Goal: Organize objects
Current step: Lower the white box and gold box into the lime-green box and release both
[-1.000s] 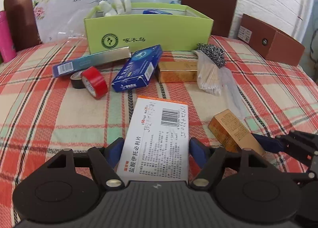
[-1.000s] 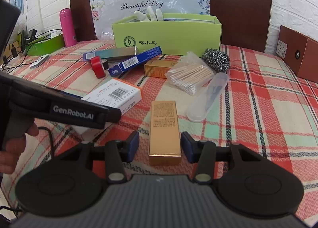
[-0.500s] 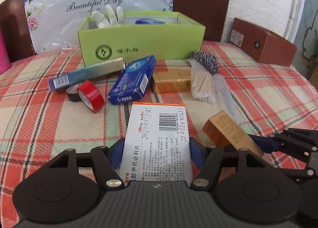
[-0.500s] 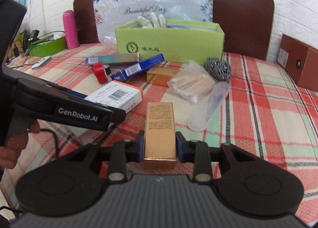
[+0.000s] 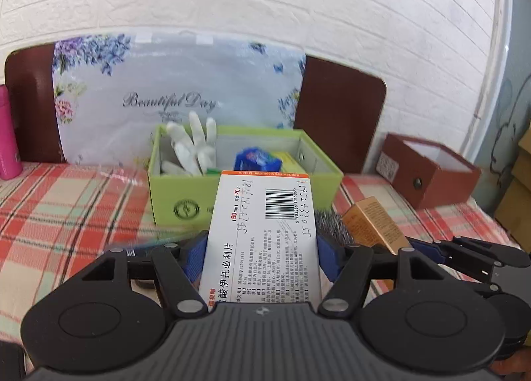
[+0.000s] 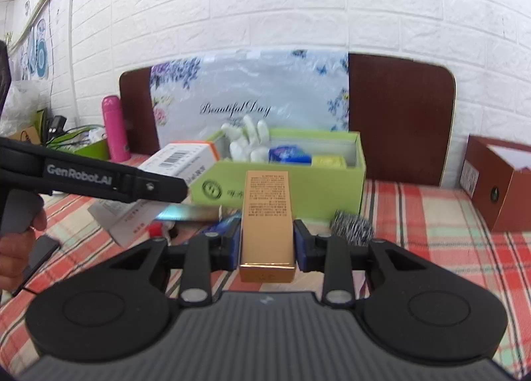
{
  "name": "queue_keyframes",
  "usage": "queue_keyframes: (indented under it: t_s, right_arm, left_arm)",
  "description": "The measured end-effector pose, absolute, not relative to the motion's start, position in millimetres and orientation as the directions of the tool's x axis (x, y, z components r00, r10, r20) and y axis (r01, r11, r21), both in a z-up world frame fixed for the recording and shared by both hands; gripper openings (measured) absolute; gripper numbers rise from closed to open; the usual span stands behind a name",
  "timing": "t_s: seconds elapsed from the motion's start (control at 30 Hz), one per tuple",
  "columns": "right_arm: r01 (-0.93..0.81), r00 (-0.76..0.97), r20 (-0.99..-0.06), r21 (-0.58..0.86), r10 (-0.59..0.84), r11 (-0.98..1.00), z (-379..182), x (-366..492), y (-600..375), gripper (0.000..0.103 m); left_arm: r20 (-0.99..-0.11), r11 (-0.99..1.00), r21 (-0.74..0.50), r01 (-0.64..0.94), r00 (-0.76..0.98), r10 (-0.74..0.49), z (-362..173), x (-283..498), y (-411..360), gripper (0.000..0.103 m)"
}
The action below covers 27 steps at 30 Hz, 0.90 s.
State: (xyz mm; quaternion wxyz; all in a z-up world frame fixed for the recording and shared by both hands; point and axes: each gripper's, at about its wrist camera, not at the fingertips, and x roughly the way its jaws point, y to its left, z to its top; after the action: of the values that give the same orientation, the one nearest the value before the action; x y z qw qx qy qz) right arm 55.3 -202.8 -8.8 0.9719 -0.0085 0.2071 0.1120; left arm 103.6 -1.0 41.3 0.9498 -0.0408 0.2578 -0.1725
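My white medicine box (image 5: 262,235) with a barcode and my gold carton (image 6: 267,215) are both lifted, pointing lengthwise toward the open green box (image 6: 298,188).

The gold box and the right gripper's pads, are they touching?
Touching. The right wrist view shows the gold box clamped by the right gripper, both blue pads flush against its sides.

The green box (image 6: 292,188) stands open on top — white gloves (image 6: 249,143) fill its left end, blue and yellow packets (image 6: 292,155) the middle, its right end bare. A steel scourer (image 6: 351,228) sits before it on the bench (image 6: 448,241).
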Motion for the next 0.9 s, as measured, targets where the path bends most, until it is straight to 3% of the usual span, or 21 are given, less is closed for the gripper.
queue_keyframes:
  t_s: [0.33,0.73,0.77,0.8,0.9]
  right_arm:
    - [-0.148,0.925,-0.358,-0.035,0.126,0.988,4,160,-217,0.031]
    - [-0.145,0.913,-0.4,-0.14,0.078,0.979,-32,269,-214,0.031]
    - [-0.16,0.911,-0.404,-0.159,0.084,0.974,-39,272,-212,0.039]
    - [-0.162,0.911,-0.405,-0.176,0.078,0.971,-45,272,-211,0.057]
    - [-0.146,0.931,-0.36,-0.212,0.062,0.966,-52,260,-211,0.069]
  left_arm:
    - [-0.438,0.966,-0.165,0.201,0.862,-0.254,65,201,7,0.069]
    - [-0.474,0.983,-0.134,0.125,0.863,-0.175,33,298,5,0.07]
    - [-0.475,0.985,-0.119,0.123,0.865,-0.165,28,302,4,0.078]
    - [-0.497,0.988,-0.102,0.119,0.854,-0.155,22,306,3,0.086]
    - [-0.517,0.985,-0.116,0.129,0.839,-0.171,10,305,8,0.085]
